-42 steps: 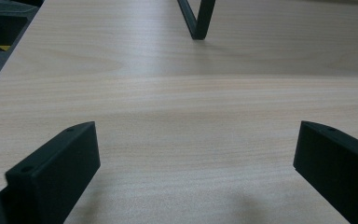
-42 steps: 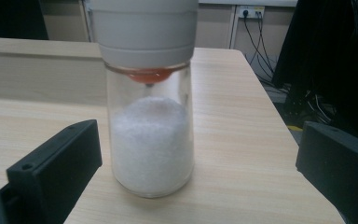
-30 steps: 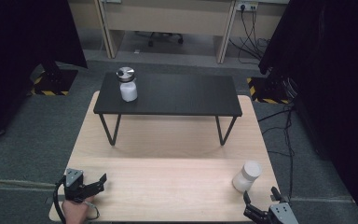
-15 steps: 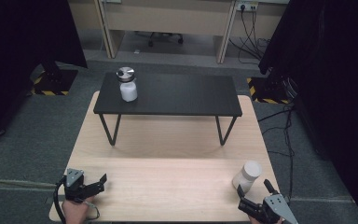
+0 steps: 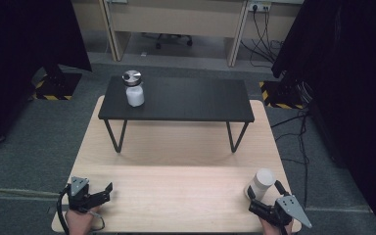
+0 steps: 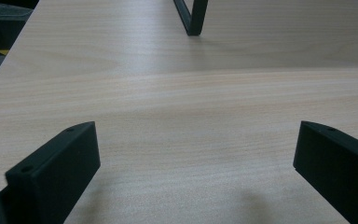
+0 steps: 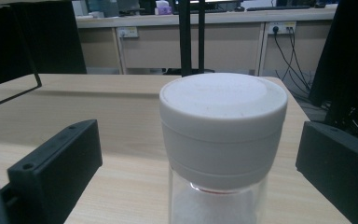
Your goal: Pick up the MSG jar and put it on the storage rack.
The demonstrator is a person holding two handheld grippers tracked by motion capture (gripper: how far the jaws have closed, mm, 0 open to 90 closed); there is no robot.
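A clear jar with a white cap (image 5: pixel 263 181) (image 7: pixel 223 121) stands near the front right corner of the wooden table (image 5: pixel 176 196). My right gripper (image 5: pixel 265 192) (image 7: pixel 198 144) is open, with one jaw on either side of the jar and a gap left on both sides. A second white jar with a metal lid (image 5: pixel 133 89) stands upright at the left end of the low black table (image 5: pixel 186 100). Near the front left corner, my left gripper (image 5: pixel 105 193) (image 6: pixel 196 144) hovers open just over bare wood, with nothing between its jaws.
The black table's thin legs (image 5: pixel 115 137) (image 6: pixel 191 18) stand on the wooden top ahead of both grippers. Dark curtains hang at both sides. Cables (image 5: pixel 298 127) trail over the floor at the right. Bare wood lies between the two grippers.
My right gripper has come forward from the table's front edge, so that its jaws now flank the white-capped jar. The left gripper and both jars have stayed put.
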